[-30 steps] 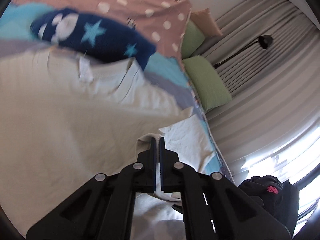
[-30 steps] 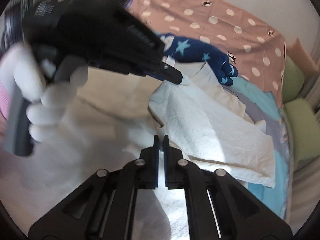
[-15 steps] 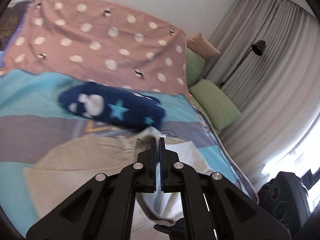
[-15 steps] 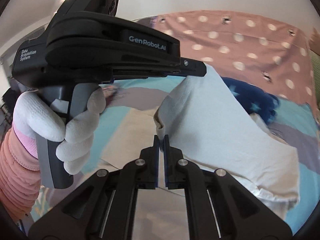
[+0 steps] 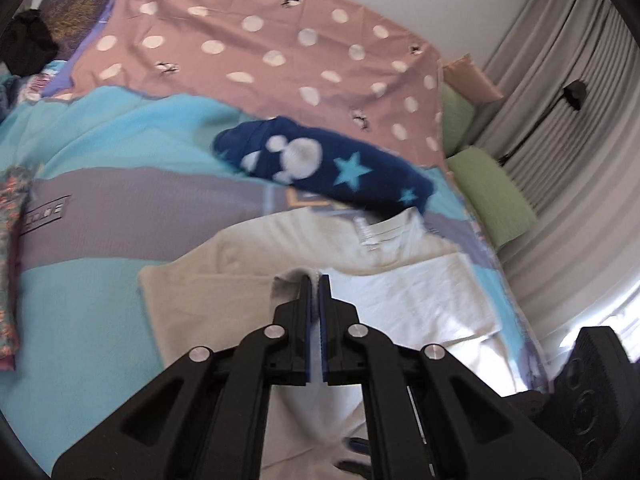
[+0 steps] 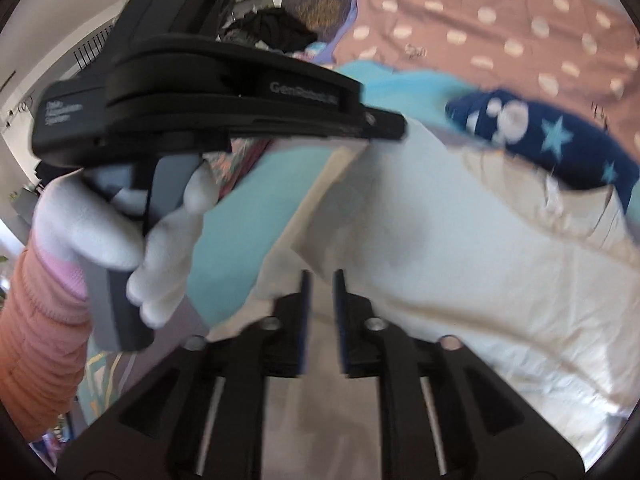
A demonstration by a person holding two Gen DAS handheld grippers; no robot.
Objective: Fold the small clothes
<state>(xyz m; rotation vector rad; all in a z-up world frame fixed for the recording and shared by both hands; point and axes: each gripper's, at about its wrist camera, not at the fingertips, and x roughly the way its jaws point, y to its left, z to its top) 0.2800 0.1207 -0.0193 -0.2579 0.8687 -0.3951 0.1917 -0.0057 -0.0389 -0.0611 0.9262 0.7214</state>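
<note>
A cream T-shirt (image 5: 328, 248) is lying on the bed (image 5: 100, 304), its collar and label pointing toward a navy fleece garment with stars (image 5: 332, 168) that is touching its neckline; one side is being carried across the body, so the fold is looking partly made, with the rest of the folding probably remaining; the left gripper (image 5: 314, 284) is clenching the folded-over edge between its fingers, the pale cloth showing in the thin gap; the right gripper (image 6: 320, 280) is opening its fingers, cloth sitting between them but no longer pressed, so that corner is being let go; the shirt is reading as soft matte cotton, creasing in broad shallow waves; the navy piece is looking fuzzy and bundled into a long roll; beneath them the bedcover is running in turquoise and grey bands, with a pink polka-dot sheet (image 5: 280, 52) beyond and green pillows (image 5: 496, 200) by the curtain.
</note>
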